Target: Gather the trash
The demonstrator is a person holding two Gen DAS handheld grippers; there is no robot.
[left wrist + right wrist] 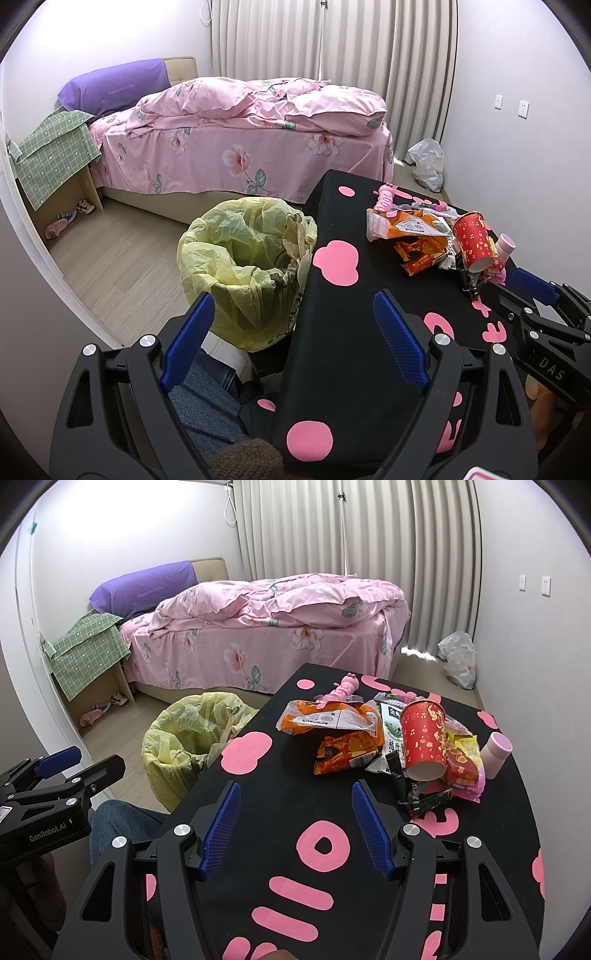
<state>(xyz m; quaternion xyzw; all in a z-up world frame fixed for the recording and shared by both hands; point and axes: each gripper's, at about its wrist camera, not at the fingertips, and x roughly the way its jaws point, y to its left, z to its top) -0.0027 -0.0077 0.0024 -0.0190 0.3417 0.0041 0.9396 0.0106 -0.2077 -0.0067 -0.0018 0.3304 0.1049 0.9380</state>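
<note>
A pile of trash lies on the black table with pink shapes: orange snack wrappers, a red paper cup on its side, a black wrapper, a pink small cup and a pink toy. The pile also shows in the left wrist view. A bin lined with a yellow bag stands on the floor left of the table. My left gripper is open and empty over the table's left edge near the bin. My right gripper is open and empty above the table, short of the pile.
A bed with pink floral bedding stands behind the table. A white plastic bag lies by the curtain. A cardboard box under green cloth stands at the left. The person's jeans-clad leg is beside the table.
</note>
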